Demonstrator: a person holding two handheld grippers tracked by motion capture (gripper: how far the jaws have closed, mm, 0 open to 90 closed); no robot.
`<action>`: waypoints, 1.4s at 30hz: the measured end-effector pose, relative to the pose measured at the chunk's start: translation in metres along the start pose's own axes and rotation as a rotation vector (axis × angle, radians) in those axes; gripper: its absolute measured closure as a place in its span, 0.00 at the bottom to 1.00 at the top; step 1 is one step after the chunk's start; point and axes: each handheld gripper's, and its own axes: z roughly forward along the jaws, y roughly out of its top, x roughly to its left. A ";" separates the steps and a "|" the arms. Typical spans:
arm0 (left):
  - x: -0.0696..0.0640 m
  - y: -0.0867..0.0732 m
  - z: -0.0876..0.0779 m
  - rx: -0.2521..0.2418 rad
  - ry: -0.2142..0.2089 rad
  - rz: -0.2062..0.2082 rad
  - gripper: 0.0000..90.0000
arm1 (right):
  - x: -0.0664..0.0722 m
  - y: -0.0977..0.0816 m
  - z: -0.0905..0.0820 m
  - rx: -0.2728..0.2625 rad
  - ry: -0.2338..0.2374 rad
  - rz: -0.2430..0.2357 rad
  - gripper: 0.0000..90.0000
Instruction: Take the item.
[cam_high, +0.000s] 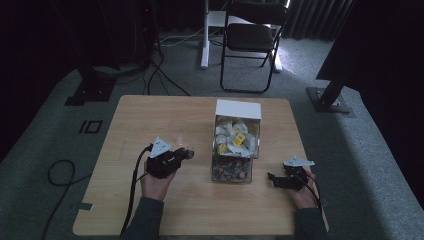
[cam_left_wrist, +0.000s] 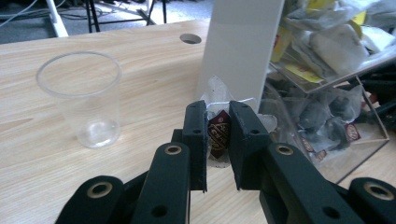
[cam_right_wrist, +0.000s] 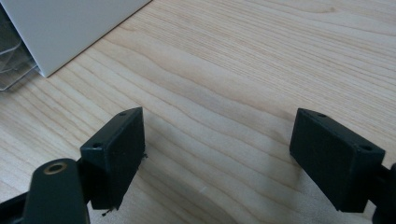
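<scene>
Left gripper (cam_left_wrist: 218, 140) is clamped on a small clear-wrapped sachet (cam_left_wrist: 218, 135), dark maroon label with pale lettering showing between the jaws, crinkled plastic poking out above. It's held just above the tabletop (cam_left_wrist: 154, 88), right beside the clear dispenser box (cam_left_wrist: 327, 116) full of sachets, an empty clear cup (cam_left_wrist: 81, 98) nearby. Right gripper (cam_right_wrist: 217, 154) sits with jaws wide apart over bare wood.

Left gripper (cam_left_wrist: 218, 135) jaws clamped – right gripper (cam_right_wrist: 233, 154) jaws wide apart.
</scene>
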 end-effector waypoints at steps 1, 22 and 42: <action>0.001 0.000 0.000 0.000 0.003 0.000 0.87 | 0.000 0.000 0.000 0.000 0.000 0.000 0.20; 0.020 0.010 0.001 -0.011 0.034 -0.005 0.87 | 0.000 0.000 0.000 0.001 0.000 0.000 0.20; 0.041 0.022 0.011 -0.023 0.075 -0.031 0.87 | 0.000 0.000 0.000 0.001 0.000 0.002 0.20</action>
